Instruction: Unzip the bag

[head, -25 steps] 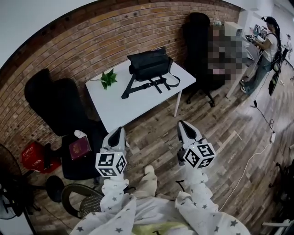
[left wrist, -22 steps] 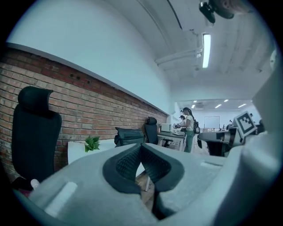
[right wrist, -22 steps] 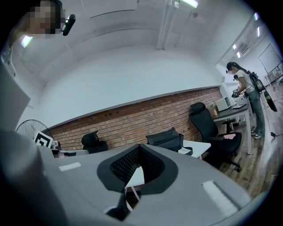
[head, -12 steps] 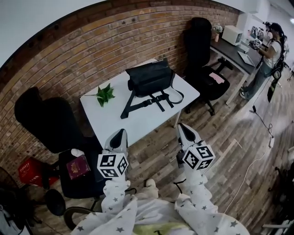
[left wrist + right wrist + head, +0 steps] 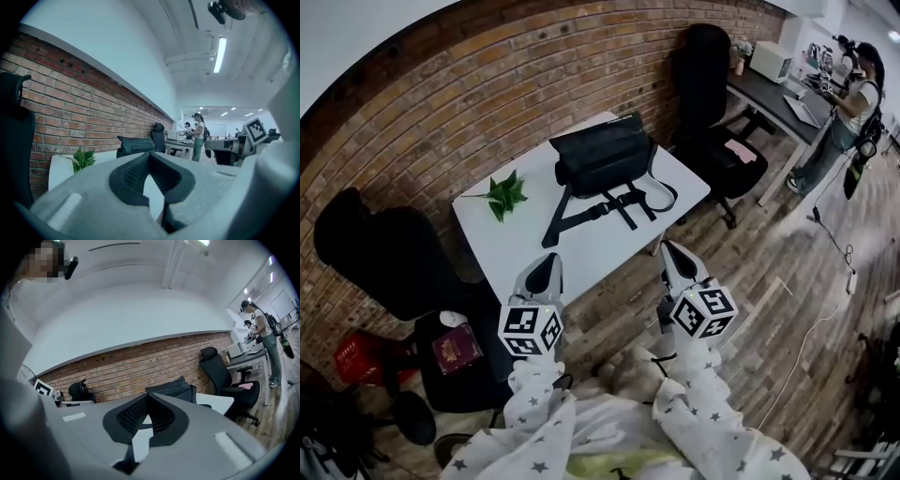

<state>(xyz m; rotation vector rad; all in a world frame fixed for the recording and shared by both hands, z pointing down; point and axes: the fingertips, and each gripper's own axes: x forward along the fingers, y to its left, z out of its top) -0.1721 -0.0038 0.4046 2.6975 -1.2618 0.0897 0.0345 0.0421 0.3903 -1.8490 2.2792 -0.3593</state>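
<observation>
Left gripper (image 5: 547,264): clenched, nothing between the jaws, at the table's near edge.
Right gripper (image 5: 671,249): clenched, nothing held, beside the table's near corner.
Bag (image 5: 605,155): I count one, black, on the white table (image 5: 581,246), far half, well apart from both grippers.
Plant sprig (image 5: 501,195): one, left of the bag.
Bag lettering: too small for me to read.

Looks along the grey left gripper (image 5: 151,158), closed tip to tip with nothing between the black ribbed pads (image 5: 135,173). Beyond, on the white table (image 5: 58,168) against the red brick wall (image 5: 70,98): a small green leafy plant (image 5: 83,158) at left, a black fabric bag (image 5: 136,144) to its right. Farther off, a black office chair (image 5: 159,133) and a standing person (image 5: 199,136)
</observation>
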